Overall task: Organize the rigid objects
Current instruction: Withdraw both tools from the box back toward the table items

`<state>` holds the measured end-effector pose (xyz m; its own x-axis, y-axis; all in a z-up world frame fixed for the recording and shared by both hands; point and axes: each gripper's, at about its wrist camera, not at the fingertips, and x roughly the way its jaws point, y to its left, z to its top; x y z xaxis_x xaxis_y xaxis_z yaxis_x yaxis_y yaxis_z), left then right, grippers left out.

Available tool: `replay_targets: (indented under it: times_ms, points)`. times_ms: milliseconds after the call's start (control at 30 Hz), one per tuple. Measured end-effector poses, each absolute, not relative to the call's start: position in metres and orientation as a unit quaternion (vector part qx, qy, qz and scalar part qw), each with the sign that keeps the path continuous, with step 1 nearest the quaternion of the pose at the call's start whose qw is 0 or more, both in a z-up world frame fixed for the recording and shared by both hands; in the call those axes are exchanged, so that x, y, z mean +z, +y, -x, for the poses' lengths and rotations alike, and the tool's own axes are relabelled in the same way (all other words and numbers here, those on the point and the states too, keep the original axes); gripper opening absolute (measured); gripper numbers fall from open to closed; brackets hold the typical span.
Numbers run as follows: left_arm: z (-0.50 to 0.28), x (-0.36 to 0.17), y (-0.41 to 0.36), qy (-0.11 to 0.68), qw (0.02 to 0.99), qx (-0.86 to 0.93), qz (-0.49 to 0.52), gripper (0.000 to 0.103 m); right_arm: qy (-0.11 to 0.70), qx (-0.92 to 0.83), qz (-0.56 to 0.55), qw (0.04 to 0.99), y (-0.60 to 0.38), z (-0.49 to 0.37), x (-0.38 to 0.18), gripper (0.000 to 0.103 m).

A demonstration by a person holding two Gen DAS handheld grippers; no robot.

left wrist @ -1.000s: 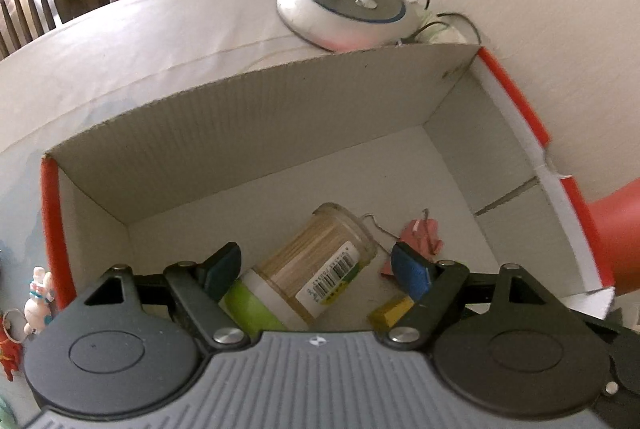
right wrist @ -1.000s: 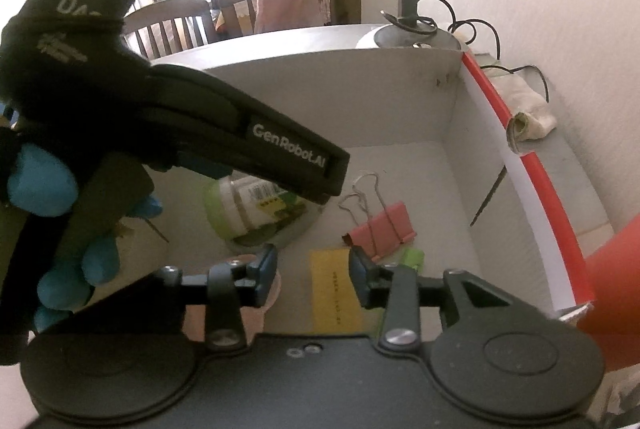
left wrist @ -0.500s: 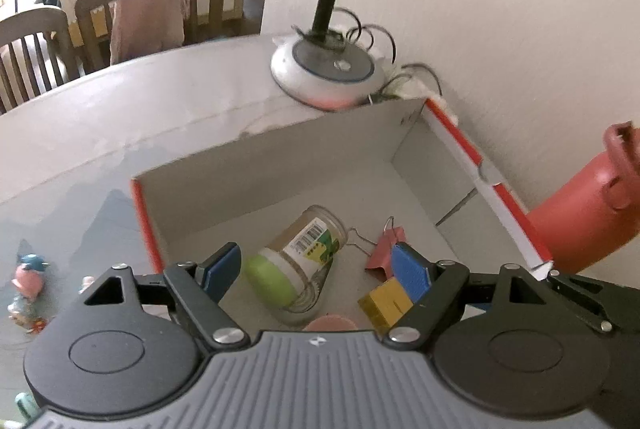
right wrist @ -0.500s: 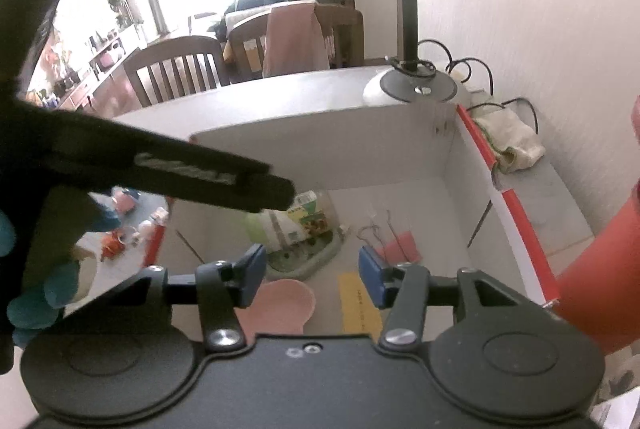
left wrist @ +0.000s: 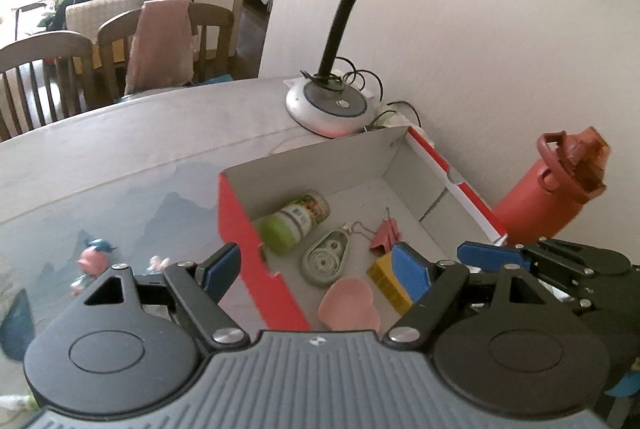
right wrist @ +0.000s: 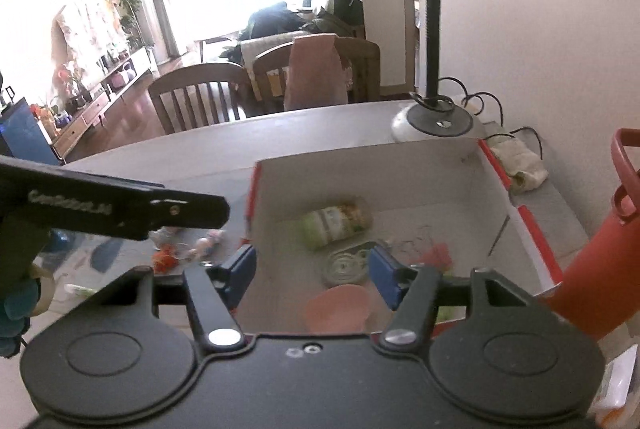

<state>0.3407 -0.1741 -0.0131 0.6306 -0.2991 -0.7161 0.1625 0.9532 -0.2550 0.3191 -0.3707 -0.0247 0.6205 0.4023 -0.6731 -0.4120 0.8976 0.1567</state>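
- While my left tongs (left wrist: pixel 316 267) hang spread and empty, the cardboard box (left wrist: pixel 256 249) sits just ahead and below them on the tabletop (left wrist: pixel 140 149).
- My right tongs (right wrist: pixel 312 269) are opening, nothing between them.
- Beyond both tongs, inside the box: jar (left wrist: pixel 294 223), tape dispenser (left wrist: pixel 326 257), pink heart (left wrist: pixel 350 305), binder clip (left wrist: pixel 386 235).

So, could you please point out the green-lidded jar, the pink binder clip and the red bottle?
Green-lidded jar (left wrist: pixel 294 227): left wrist view, on its labelled side, near the lid.
Pink binder clip (left wrist: pixel 386 236): left wrist view, on its folded pink body.
Red bottle (left wrist: pixel 548 201): left wrist view, on its body below the cap.
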Motion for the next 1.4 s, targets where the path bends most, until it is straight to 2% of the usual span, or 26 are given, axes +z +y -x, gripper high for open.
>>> replay_targets:
  times_ms: [133,400,633,800,1133,1200,1267,1400]
  points:
    - [-0.314,-0.005,-0.155,0.394,0.907,-0.129,0.075,0.082,0.363,0.240,0.008,0.900,-0.351,-0.301,-0.019,0.063]
    - [-0.265,0.003,-0.104,0.381,0.914,-0.118,0.075,0.082,0.357,0.270,0.006,0.894,-0.305,-0.269,-0.017,0.071]
    - [-0.225,-0.001,-0.054,0.375,0.919,-0.091,0.083,0.083,0.358,0.293,0.010,0.886,-0.265,-0.243,-0.022,0.075]
    - [-0.200,-0.006,-0.023,0.372,0.921,-0.077,0.089,0.083,0.351,0.308,0.015,0.884,-0.242,-0.226,-0.026,0.084]
    - [-0.167,-0.015,0.032,0.374,0.921,-0.040,0.102,0.087,0.349,0.335,0.037,0.874,-0.202,-0.202,-0.034,0.089]
    - [-0.164,-0.017,0.040,0.371,0.922,-0.036,0.105,0.091,0.350,0.340,0.043,0.872,-0.194,-0.199,-0.036,0.089]
    - [-0.160,-0.018,0.051,0.366,0.924,-0.027,0.107,0.103,0.349,0.348,0.050,0.868,-0.187,-0.198,-0.038,0.089]
    - [-0.158,-0.021,0.071,0.356,0.927,-0.006,0.120,0.103,0.350,0.357,0.064,0.864,-0.175,-0.198,-0.043,0.089]
